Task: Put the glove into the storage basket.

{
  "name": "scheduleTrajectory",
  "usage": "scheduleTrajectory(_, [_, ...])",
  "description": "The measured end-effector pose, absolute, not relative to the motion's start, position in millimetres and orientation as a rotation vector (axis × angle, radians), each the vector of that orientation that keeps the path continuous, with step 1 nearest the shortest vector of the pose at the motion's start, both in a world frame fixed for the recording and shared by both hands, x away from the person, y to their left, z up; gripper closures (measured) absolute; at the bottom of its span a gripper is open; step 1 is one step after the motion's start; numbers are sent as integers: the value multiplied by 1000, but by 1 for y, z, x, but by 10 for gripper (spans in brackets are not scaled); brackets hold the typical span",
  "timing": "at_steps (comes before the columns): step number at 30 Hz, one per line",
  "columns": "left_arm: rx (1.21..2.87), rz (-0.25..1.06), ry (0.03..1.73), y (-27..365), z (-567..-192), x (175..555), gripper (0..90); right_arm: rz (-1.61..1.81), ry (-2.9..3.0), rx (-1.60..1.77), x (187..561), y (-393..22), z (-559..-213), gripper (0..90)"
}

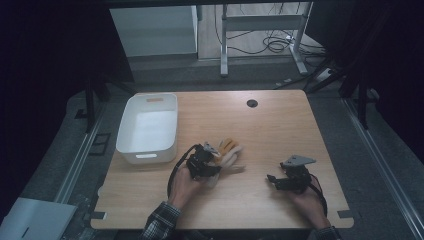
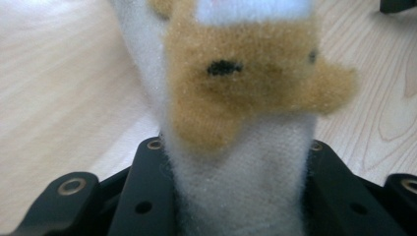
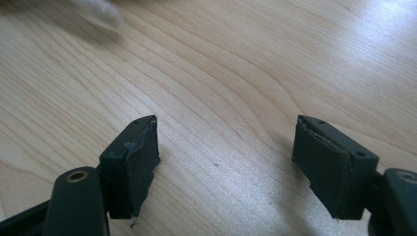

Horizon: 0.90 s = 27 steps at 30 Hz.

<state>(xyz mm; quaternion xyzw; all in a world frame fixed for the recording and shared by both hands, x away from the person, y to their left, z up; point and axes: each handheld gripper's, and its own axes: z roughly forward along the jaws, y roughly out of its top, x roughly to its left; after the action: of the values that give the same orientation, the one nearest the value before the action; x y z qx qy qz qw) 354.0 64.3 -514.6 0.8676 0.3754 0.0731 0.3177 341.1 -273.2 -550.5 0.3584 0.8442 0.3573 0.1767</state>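
The left gripper grips a fluffy white and tan sock near the middle of the table. The right gripper is open above the bare wood near the front right corner

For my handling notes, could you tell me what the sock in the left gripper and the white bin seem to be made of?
Sock: fuzzy knit fabric, white with a tan patch; its surface shows fine fibres. White bin: probably moulded plastic, smooth, with rounded corners and cut-out handles.

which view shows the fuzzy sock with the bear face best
The left gripper view: the sock sits close up between the left gripper jaws, brown patch and stitched eye clear. The high view shows it small beside the white bin. The right gripper view catches a blurred edge.
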Motion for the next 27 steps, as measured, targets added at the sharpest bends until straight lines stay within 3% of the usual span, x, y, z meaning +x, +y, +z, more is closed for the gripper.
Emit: scheduleTrajectory(27, [2203, 282, 1149, 114, -448, 402, 656, 1011, 2391, 1011, 341, -273, -551, 257])
